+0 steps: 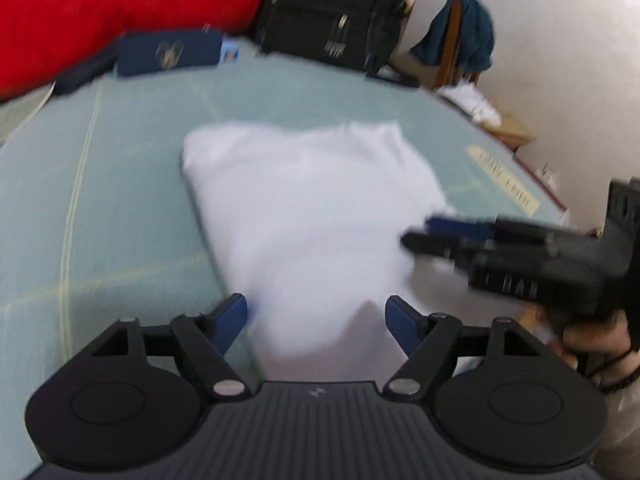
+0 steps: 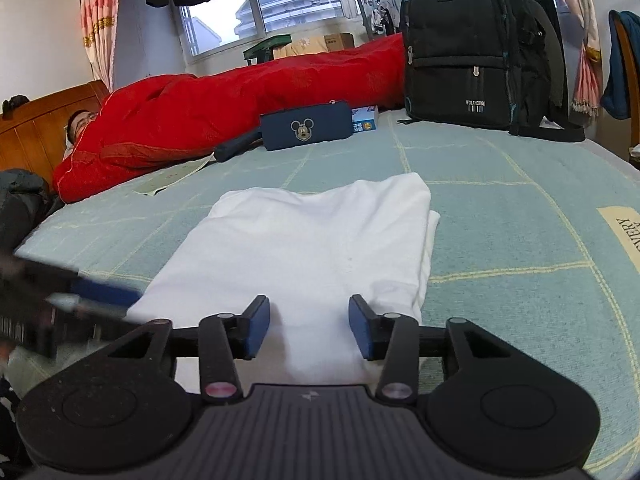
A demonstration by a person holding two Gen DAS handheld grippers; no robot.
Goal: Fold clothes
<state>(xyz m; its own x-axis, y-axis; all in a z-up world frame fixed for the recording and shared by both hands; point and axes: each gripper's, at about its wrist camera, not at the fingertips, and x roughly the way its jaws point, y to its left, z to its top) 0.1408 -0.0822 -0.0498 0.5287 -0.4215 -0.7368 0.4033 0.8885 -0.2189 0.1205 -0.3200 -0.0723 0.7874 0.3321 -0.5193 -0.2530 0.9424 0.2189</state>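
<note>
White garment (image 2: 304, 240): folded into a rough rectangle, laid flat on the pale green bed cover (image 2: 520, 200), near its front edge.

Left gripper (image 1: 316, 320): jaws held wide apart, nothing clamped; the near edge of the garment is seen between the blue pads, untouched by them.

Right gripper (image 2: 309, 328): jaws parted to a moderate gap, nothing gripped; the garment's near end lies beneath and between the pads.

Black backpack (image 2: 472, 48): stood upright at the far side of the bed.

Navy pouch (image 2: 306, 124): laid beside a red quilt (image 2: 240, 96), under which a person is lying.
</note>
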